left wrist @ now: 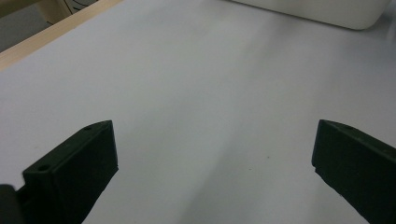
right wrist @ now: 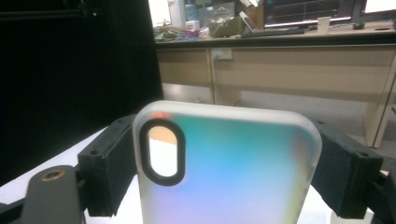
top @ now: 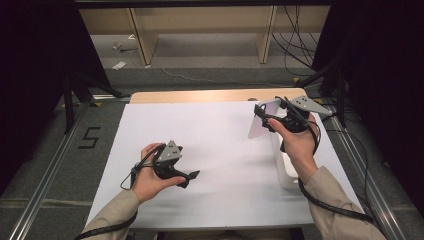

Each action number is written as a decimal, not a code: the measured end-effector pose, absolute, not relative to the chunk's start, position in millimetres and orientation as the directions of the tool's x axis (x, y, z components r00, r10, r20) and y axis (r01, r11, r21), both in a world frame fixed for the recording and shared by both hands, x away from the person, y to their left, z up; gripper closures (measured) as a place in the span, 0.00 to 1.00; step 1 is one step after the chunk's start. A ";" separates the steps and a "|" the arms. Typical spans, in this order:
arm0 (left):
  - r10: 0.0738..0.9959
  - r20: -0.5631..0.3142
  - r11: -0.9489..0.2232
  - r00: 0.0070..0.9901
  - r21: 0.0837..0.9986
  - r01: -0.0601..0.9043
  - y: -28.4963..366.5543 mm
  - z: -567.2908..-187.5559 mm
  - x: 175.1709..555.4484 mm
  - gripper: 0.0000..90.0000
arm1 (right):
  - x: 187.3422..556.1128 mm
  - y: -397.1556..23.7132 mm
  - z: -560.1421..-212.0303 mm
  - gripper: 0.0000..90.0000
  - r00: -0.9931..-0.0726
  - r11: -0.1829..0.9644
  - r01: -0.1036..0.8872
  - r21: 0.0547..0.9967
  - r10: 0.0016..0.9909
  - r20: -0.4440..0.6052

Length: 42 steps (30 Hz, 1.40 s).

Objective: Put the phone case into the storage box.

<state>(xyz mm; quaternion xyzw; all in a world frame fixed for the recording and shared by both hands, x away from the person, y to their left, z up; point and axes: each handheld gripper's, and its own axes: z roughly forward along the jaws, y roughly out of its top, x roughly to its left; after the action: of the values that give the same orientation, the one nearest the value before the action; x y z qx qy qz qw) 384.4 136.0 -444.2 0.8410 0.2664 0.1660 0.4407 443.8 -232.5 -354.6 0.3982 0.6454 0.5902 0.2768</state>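
A translucent phone case [right wrist: 233, 182] with an oval camera cut-out and a blue-to-pink sheen stands upright between the jaws of my right gripper [right wrist: 226, 135], whose pads press on both its long edges. In the high view the phone case [top: 260, 122] hangs above the table's far right part, held by the right gripper [top: 263, 116]. My left gripper [top: 189, 179] sits low over the white table sheet [top: 215, 145] at the near left, pointing right. Its jaws stand wide apart in the left gripper view, and the left gripper [left wrist: 215, 140] has nothing between them.
A white rounded box-like object [top: 286, 170] stands on the table's right side under the right forearm; the white object [left wrist: 322, 11] also appears far off in the left gripper view. A wooden table edge [top: 200, 96] runs along the back. Metal rails and cables flank the table.
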 end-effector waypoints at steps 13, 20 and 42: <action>0.596 0.044 -0.468 0.802 0.831 0.301 136.1 -444.5 384.8 0.00 | 445.6 -242.4 -351.4 0.20 -0.500 -0.021 0.182 0.983 0.859 0.111; 0.597 0.045 -0.467 0.801 0.832 0.301 136.1 -444.6 385.0 0.00 | 446.6 -245.9 -350.5 0.20 -0.491 -0.026 0.177 0.984 0.864 0.112; 0.599 0.044 -0.463 0.799 0.834 0.301 136.3 -444.5 385.0 0.00 | 448.6 -256.3 -348.6 0.20 -0.464 -0.034 0.175 0.984 0.879 0.113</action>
<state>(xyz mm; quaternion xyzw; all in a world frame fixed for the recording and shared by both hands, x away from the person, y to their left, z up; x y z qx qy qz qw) 385.0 136.3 -444.5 0.8385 0.2685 0.1683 0.4433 448.6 -256.3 -348.6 0.4208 0.6261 0.5831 0.3015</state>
